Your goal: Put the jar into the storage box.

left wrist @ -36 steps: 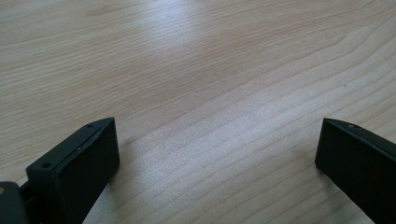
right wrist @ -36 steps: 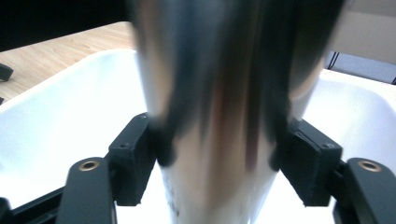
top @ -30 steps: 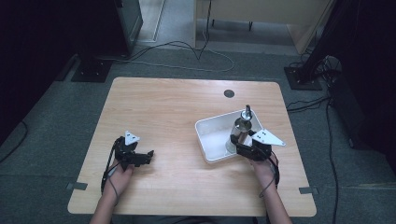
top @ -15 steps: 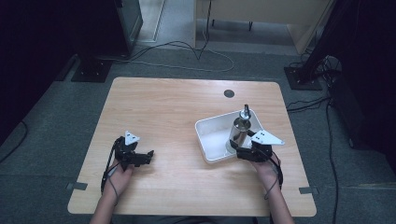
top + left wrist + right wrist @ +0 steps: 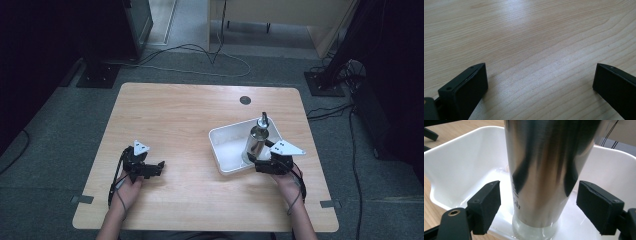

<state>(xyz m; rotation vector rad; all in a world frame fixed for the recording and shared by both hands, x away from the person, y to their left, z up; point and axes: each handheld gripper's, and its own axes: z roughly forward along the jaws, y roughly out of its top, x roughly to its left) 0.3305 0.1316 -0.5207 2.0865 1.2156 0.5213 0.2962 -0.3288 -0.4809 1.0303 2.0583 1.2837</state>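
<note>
A steel bottle (image 5: 256,140) with a narrow capped neck stands upright in a white tray (image 5: 220,136) on the right half of the table. My right gripper (image 5: 253,163) reaches over the tray's near rim at the bottle's foot. In the right gripper view the bottle (image 5: 544,170) stands between the pads (image 5: 487,205), with a gap on each side. The jaws have just been opening and now stand open, not pressing it. At the front left my left gripper (image 5: 159,167) rests low over the wood. Its jaws are wide open with nothing between them (image 5: 540,85).
The wooden table (image 5: 185,115) has a round cable hole (image 5: 245,100) near its far edge. Cables and dark stand bases lie on the floor beyond it. The tray's white wall (image 5: 461,157) rises close around the bottle.
Both hands and the bottle stay where they were. The right gripper's jaws look slightly wider around the bottle's foot than a second ago.
</note>
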